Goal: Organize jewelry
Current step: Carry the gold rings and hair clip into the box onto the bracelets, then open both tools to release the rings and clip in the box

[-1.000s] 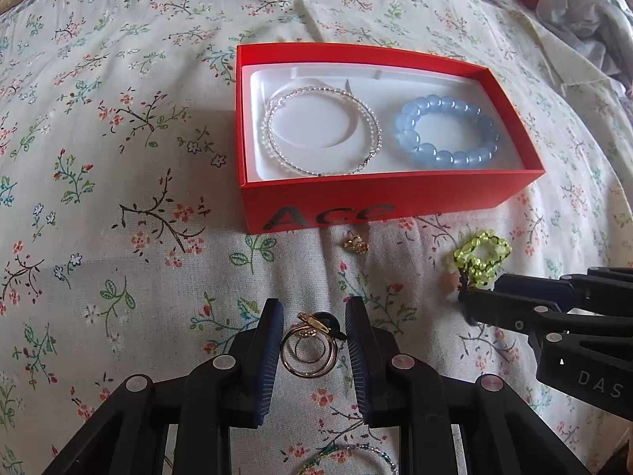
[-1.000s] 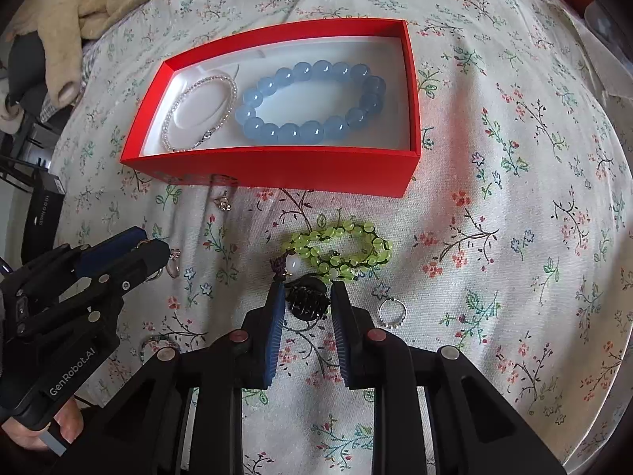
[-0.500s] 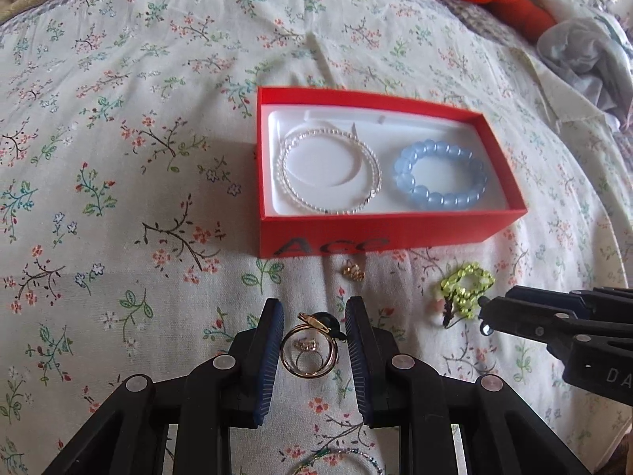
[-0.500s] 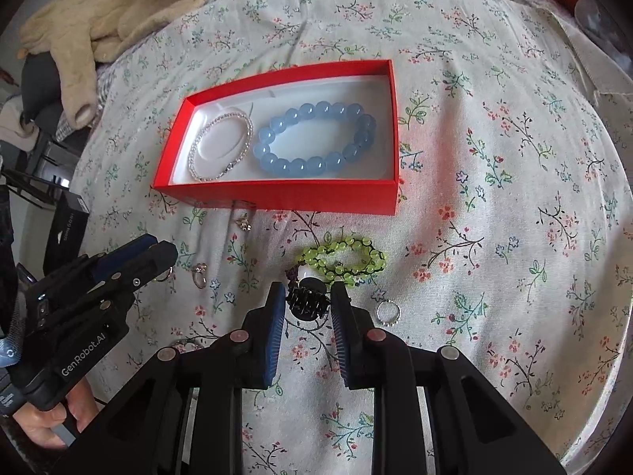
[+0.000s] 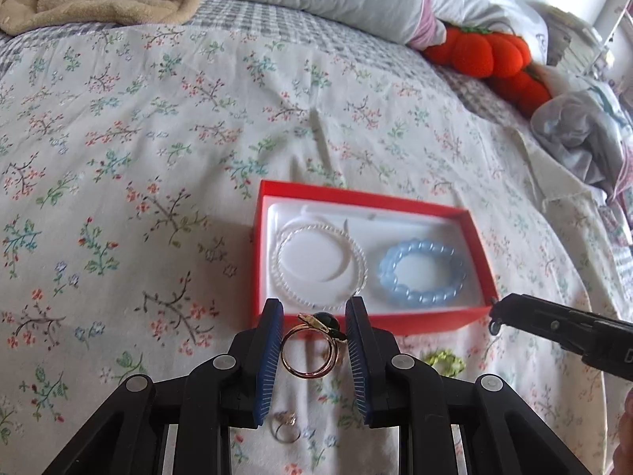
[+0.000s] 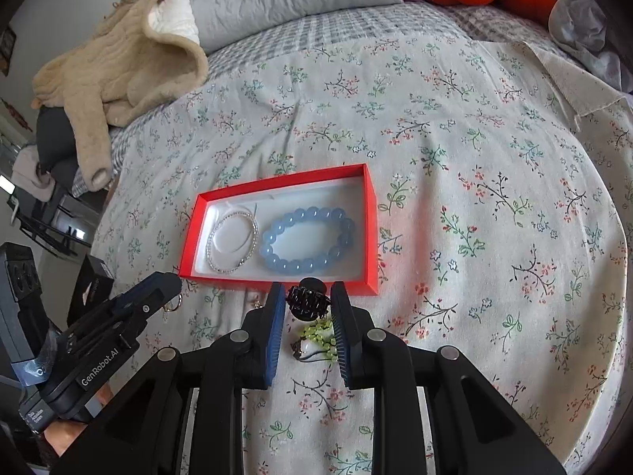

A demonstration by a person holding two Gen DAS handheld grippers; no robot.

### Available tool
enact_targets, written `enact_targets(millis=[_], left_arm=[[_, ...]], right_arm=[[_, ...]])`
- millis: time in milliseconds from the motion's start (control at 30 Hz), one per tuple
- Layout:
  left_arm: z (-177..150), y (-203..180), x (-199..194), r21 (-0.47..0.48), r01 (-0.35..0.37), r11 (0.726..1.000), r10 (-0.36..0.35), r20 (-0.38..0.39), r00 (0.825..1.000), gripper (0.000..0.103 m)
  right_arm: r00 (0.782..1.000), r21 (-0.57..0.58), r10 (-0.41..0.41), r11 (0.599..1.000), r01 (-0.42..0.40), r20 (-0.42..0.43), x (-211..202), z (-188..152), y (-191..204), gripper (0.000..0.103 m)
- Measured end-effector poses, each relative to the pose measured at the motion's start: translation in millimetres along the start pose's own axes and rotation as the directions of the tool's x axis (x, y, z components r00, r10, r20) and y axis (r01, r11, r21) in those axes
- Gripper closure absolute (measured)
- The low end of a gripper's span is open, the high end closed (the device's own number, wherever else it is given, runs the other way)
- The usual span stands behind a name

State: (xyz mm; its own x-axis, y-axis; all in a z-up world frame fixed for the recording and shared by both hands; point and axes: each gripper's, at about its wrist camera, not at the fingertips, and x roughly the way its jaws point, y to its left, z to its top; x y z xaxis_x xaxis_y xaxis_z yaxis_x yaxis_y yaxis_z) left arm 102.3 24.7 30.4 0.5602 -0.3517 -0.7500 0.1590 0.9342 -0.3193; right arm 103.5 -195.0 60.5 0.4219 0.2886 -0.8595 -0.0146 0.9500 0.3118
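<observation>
Jewelry is in both our grippers: our left gripper (image 5: 313, 341) pinches a gold ring (image 5: 310, 352), our right gripper (image 6: 308, 314) pinches a black bead piece (image 6: 307, 303).

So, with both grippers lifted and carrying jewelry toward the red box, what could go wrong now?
1. The gold ring is pinched only at its edges by the left gripper; it may slip onto the floral bedsheet.
2. The red box already holds the blue bead bracelet and pearl bracelet; the right gripper's black bracelet may land on them.
</observation>
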Motion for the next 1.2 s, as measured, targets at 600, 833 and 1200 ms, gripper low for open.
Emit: enact_targets(millis=[600,833,1200], left_arm=[[19,-4,59,-0.038,-0.011,0.999,0.012,0.021,1.000,0.077],[18,-6,64,-0.026,-0.016,1.000,0.016,0.019,1.000,0.076],[16,-13,47,0.005,-0.026,1.000,0.026,0.002,1.000,0.066]], right_arm=[[0.999,-0.041,0.001,0.999,0.001,0.039,37,20,-6,0.078],[0.999,-0.041,0.002,0.999,0.000,0.034,42,22,-8,0.078],[0.998,-0.009,0.042,0.999,-0.042,0.052,28,25,-15,0.075]])
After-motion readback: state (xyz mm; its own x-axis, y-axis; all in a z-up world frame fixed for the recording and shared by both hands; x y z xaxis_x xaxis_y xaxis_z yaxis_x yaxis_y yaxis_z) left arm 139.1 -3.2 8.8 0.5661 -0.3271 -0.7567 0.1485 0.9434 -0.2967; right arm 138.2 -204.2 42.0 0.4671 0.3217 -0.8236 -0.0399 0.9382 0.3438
